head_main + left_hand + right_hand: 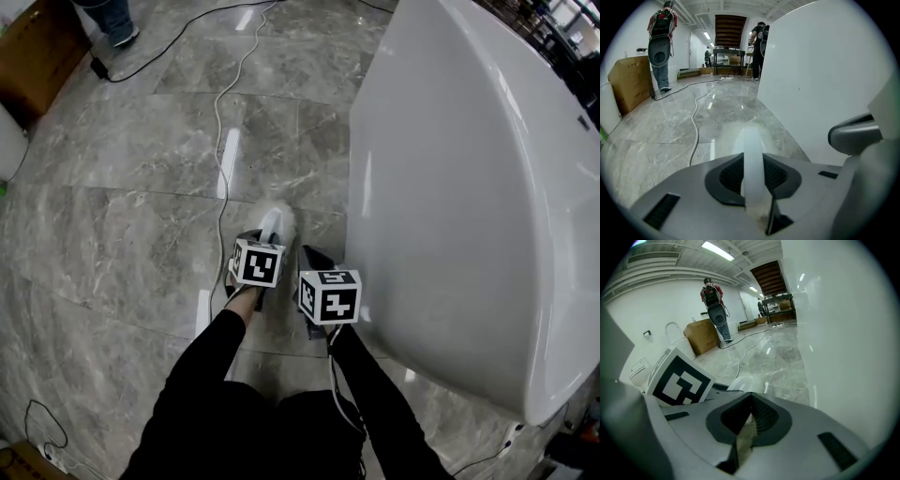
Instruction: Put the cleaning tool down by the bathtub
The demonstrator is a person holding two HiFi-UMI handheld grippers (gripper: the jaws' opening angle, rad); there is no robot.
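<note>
The cleaning tool (pixel 275 221) is a white brush with a fluffy head and a pale handle (pixel 752 159). My left gripper (pixel 263 238) is shut on that handle and holds the head low over the marble floor. The white bathtub (pixel 450 187) stands just to its right, and its side fills the right of the left gripper view (pixel 820 79). My right gripper (pixel 313 256) hangs beside the left one, close to the tub wall (pixel 839 333). Its jaws (pixel 749 420) stand together with nothing held. The left gripper's marker cube (pixel 679 378) shows in the right gripper view.
A white cable (pixel 223 122) runs along the floor from the far end towards the tool. A brown box (pixel 37 47) stands at the far left, with a person's feet (pixel 117 23) near it. Another cable (pixel 42 422) lies at the near left.
</note>
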